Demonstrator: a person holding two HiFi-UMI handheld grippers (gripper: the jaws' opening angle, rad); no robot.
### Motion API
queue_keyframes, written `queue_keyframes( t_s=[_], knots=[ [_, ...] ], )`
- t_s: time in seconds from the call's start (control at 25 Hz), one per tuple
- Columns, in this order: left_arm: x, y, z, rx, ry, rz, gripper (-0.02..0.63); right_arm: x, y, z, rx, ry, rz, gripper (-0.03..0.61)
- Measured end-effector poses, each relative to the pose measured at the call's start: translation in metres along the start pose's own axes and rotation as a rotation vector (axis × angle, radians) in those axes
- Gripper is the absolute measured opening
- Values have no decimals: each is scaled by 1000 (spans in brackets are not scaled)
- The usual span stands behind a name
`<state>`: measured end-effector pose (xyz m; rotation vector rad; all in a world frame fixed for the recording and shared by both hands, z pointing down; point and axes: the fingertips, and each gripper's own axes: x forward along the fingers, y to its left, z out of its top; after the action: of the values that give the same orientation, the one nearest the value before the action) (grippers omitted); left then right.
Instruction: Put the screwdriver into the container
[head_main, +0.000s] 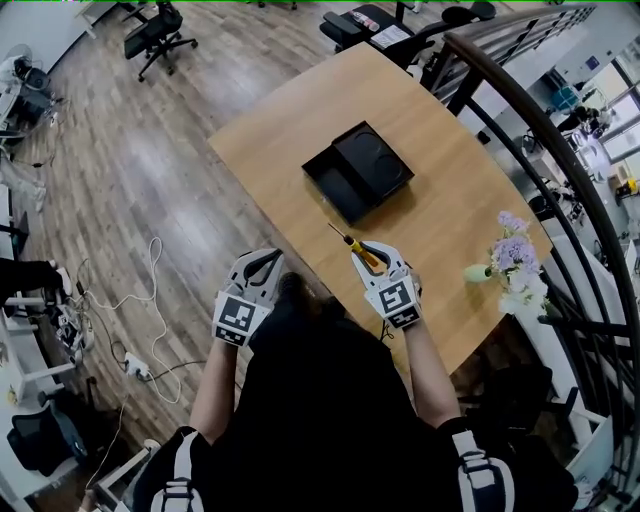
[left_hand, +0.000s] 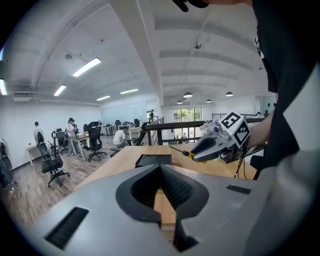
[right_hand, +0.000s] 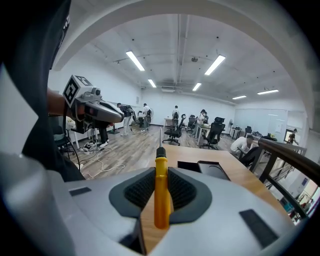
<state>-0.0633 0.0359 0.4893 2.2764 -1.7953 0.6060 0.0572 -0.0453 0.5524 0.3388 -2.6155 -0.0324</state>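
Closest to us, our right gripper (head_main: 365, 252) is clamped on the screwdriver (head_main: 352, 243). Its fingers press the yellow handle from both sides, and the thin metal shaft sticks out past the tips, pointing towards the container (head_main: 360, 170). We hold the screwdriver in the air over the table (head_main: 450, 215), on our side of the container and well apart from it.

Our left gripper (head_main: 262, 262) hangs to the left of the right one, farther from the container and by the table's edge. Its fingers stand a narrow gap apart and grip nothing; through the gap we see only the wood of the table.

We see the black container lying near the middle of the table, in two joined parts, one with a round hollow. Pale flowers (head_main: 512, 262) stand to the right of the container, close to the table's rim.
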Motion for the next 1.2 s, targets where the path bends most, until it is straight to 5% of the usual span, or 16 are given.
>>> queue_keyframes(
  t_s=[0.48,1.2],
  knots=[
    [59,0,20,54,-35,-163,23,-21,-48,-31,94,68,-175,89],
    [147,74,46,94,-64,-371,23,36,-102,-15,177,161,-316,89]
  ],
)
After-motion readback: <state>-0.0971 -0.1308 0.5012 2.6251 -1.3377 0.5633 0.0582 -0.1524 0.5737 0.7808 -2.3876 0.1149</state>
